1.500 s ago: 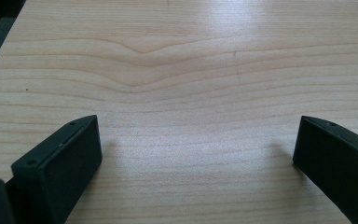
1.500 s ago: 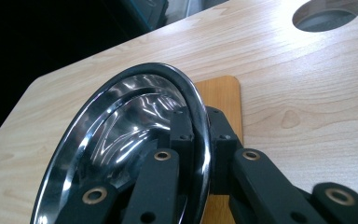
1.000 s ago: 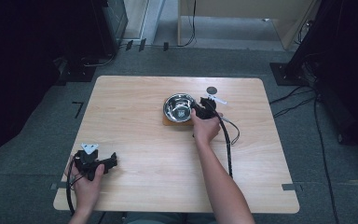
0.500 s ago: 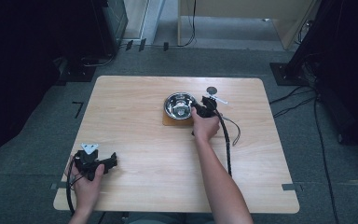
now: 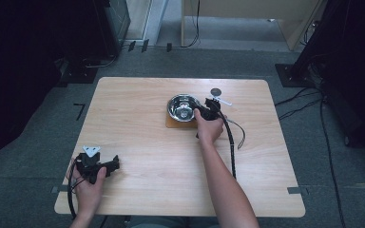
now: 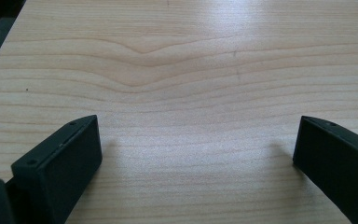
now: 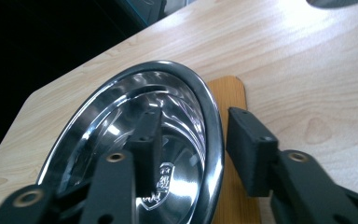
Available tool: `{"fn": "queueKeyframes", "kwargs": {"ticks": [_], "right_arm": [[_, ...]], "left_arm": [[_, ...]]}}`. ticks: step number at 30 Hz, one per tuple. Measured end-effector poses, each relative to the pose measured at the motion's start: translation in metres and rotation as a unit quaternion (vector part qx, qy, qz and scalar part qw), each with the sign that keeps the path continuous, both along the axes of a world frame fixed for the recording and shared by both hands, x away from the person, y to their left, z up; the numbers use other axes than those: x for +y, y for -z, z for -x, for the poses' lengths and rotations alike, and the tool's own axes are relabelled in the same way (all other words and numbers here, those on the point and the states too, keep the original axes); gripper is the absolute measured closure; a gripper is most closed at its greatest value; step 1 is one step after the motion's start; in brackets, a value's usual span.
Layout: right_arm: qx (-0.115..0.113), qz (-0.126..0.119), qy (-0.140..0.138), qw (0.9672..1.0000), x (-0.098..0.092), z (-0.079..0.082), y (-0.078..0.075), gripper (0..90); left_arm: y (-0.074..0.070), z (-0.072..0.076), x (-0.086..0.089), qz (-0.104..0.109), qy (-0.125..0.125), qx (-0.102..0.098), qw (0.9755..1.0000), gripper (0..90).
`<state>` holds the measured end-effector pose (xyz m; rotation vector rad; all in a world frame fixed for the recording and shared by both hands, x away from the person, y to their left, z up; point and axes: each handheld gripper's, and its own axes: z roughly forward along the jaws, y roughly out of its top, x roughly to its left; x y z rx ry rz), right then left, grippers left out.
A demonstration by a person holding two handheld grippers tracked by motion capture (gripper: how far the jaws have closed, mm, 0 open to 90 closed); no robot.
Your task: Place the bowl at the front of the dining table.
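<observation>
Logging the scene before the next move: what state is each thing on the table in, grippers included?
Steel bowl: upright, empty, sitting on the wooden mat.
Right gripper: jaws have just been opening, astride the bowl's rim, one inside, one outside, not pressing on it.
Left gripper: open, nothing between the jaws, low over the bare table.
Dark round disc: lying flat beyond the bowl.

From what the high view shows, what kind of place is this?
Likely a lab or recording workspace rather than a kitchen: a bare wooden table on grey carpet, loose cables trailing across the floor, dark equipment stands around it. A steel bowl sits on the table.
</observation>
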<state>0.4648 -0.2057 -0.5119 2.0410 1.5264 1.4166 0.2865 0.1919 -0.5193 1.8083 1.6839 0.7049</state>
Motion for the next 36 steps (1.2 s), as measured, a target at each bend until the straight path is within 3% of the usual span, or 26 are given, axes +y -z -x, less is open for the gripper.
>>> {"fn": "queueKeyframes", "kwargs": {"ticks": [8,13,17,23,29,32,36], "right_arm": [[-0.044,0.018,-0.017,0.9987,0.001,0.007,-0.008,51.8],[-0.046,0.046,-0.033,0.9973,0.0,0.012,-0.013,50.5],[-0.054,0.067,-0.03,0.9958,-0.002,0.015,-0.017,49.3],[-0.063,0.077,-0.028,0.9947,-0.008,0.02,-0.022,47.6],[-0.074,0.068,-0.04,0.9942,-0.012,0.027,-0.028,47.1],[-0.073,0.077,-0.045,0.9934,-0.012,0.031,-0.03,40.7],[-0.077,0.105,-0.057,0.9898,-0.013,0.037,-0.033,35.3]], "left_arm": [[0.0,0.0,0.0,0.0,0.0,0.0,1.0,0.9],[0.0,0.0,0.0,0.0,0.0,0.0,1.0,0.9],[0.0,0.0,0.0,0.0,0.0,0.0,1.0,0.9],[0.0,0.0,0.0,0.0,0.0,0.0,1.0,0.9],[0.0,0.0,0.0,0.0,0.0,0.0,1.0,0.9],[0.0,0.0,0.0,0.0,0.0,0.0,1.0,0.9],[0.0,0.0,0.0,0.0,0.0,0.0,1.0,0.9]]}}
